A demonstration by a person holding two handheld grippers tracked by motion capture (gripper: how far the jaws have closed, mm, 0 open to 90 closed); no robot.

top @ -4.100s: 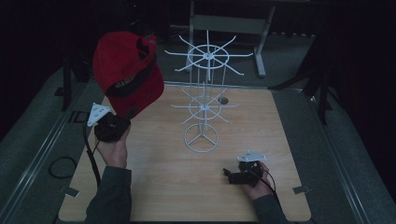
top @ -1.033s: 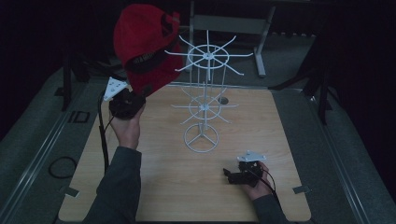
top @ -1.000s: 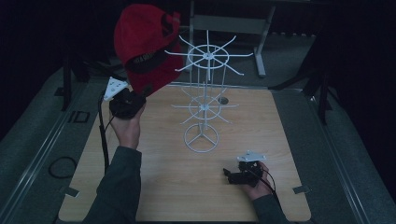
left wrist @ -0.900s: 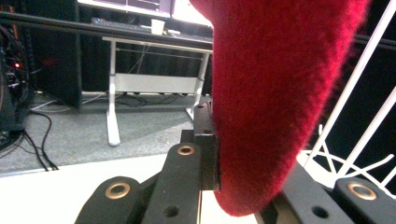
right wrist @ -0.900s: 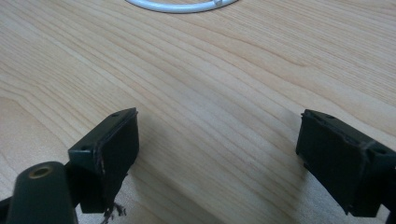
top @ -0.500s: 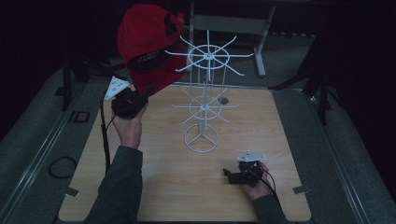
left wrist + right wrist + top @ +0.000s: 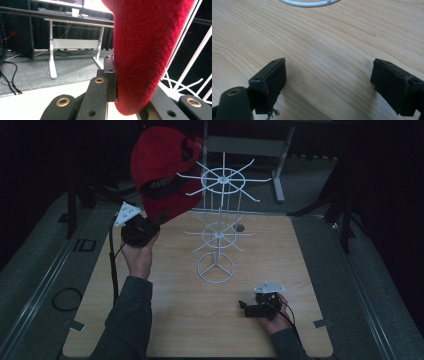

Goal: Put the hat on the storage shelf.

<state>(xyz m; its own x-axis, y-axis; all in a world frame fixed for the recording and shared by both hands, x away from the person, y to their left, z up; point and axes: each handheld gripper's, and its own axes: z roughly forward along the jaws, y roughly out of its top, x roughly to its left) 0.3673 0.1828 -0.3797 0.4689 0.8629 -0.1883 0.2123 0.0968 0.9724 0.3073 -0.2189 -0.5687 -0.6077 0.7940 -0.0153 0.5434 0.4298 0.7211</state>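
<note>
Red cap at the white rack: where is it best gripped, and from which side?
By the brim, from below: the left gripper already pinches the red cap there. That flat, stiff edge suits two jaws and leaves the crown free by the white rack.

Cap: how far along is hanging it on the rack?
Done: the left gripper is shut on the red cap's brim and holds it up beside the white rack's top ring. Left: the cap isn't on a hook yet. The right gripper rests open on the table.
</note>
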